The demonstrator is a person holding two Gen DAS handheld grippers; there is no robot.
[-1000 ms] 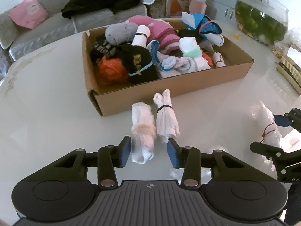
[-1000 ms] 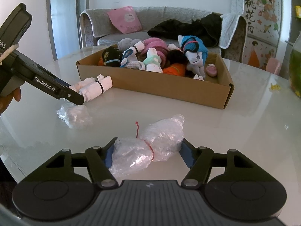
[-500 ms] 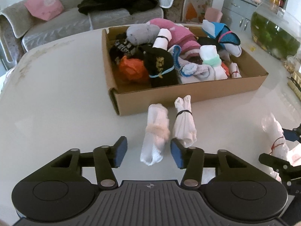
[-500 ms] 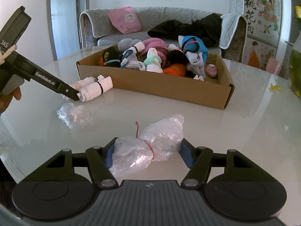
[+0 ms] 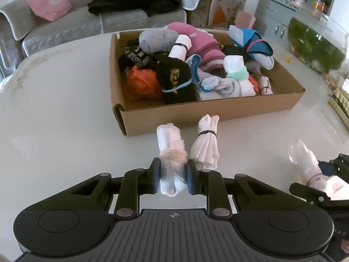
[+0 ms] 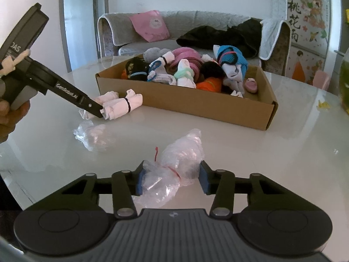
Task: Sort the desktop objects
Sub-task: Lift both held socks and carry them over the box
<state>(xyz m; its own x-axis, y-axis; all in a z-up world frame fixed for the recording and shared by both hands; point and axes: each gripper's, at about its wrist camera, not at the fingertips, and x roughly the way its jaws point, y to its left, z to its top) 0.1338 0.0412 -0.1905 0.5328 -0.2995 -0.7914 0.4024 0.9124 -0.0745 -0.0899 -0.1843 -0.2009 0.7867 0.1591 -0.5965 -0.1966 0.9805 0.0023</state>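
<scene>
A white sock roll (image 5: 169, 139) with a fuzzy pink band lies on the white table in front of the cardboard box (image 5: 196, 113). My left gripper (image 5: 172, 174) is closing, and both pads press the roll's near end. Beside it lies a second white roll (image 5: 206, 144) tied with a black band. In the right wrist view, a clear plastic bag bundle (image 6: 181, 152) with a red tie sits between the fingers of my right gripper (image 6: 171, 179). Those jaws are closing too, and the pads squeeze the bag. The left gripper (image 6: 99, 111) shows there at the rolls.
The box is heaped with rolled socks and cloth bundles in several colours. Another crumpled clear bag (image 6: 93, 135) lies on the table left of the held one. A glass fish bowl (image 5: 316, 43) stands at the far right. A grey sofa (image 6: 185, 28) runs behind the table.
The left jaws came forward around the pink-banded roll and closed onto it. The right jaws narrowed onto the plastic bag, which stayed where it was.
</scene>
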